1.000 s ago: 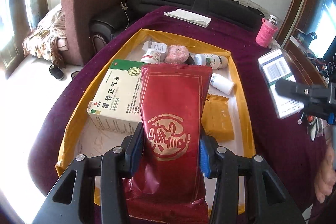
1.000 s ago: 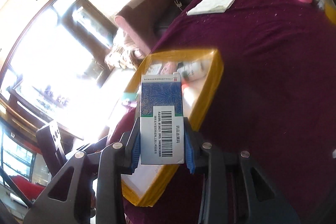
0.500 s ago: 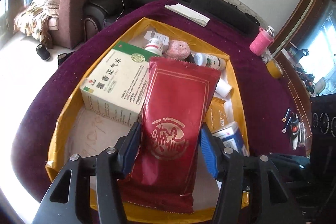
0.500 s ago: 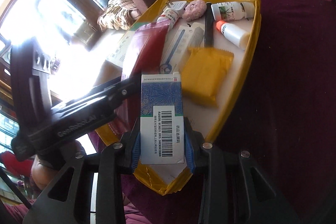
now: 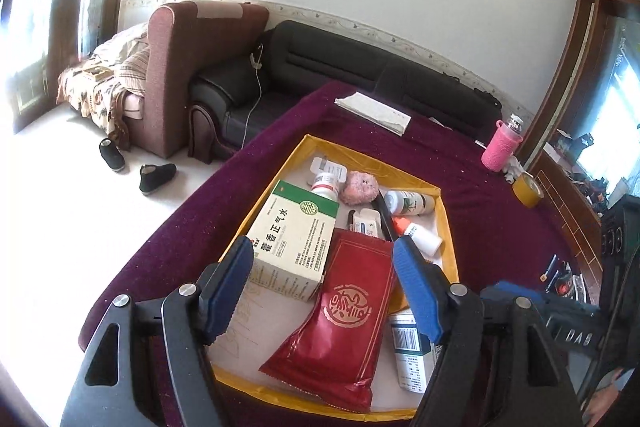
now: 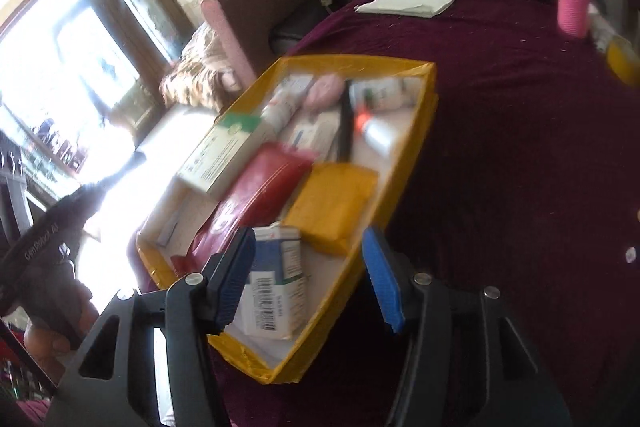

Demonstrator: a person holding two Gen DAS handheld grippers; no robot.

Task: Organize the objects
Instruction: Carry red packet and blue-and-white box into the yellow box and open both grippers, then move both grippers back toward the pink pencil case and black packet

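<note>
1. The left gripper (image 5: 322, 287) is standing with its jaws well apart, having just been opening; the red foil pouch (image 5: 340, 319) is lying in the yellow-rimmed tray (image 5: 450, 227) below the gap, and neither pad is pressing on it. It is leaning with its top edge against the green-and-white medicine box (image 5: 294, 243), so a pad brushing it on the way out risks dragging it sideways or flipping it onto the tray's near rim.

2. The right gripper (image 6: 308, 275) is also gaping, its jaws having just been opening, and is gripping nothing. The blue-and-white barcode carton (image 6: 272, 287) is lying in the tray's near corner, tilted, just beside the yellow packet (image 6: 332, 203). The left-hand pad is sitting very close to the carton; whether they are touching cannot be told through the blur. A hasty pull-back is likely to catch it and tip it over the rim.

3. The 2 grippers are working at the same end of the tray, close together, so they are risking a knock against each other.

4. The bottles at the far end, such as the white bottle with the orange cap (image 5: 420, 235), are lying loose on their sides, so any jolt to the tray is apt to set them rolling.
</note>
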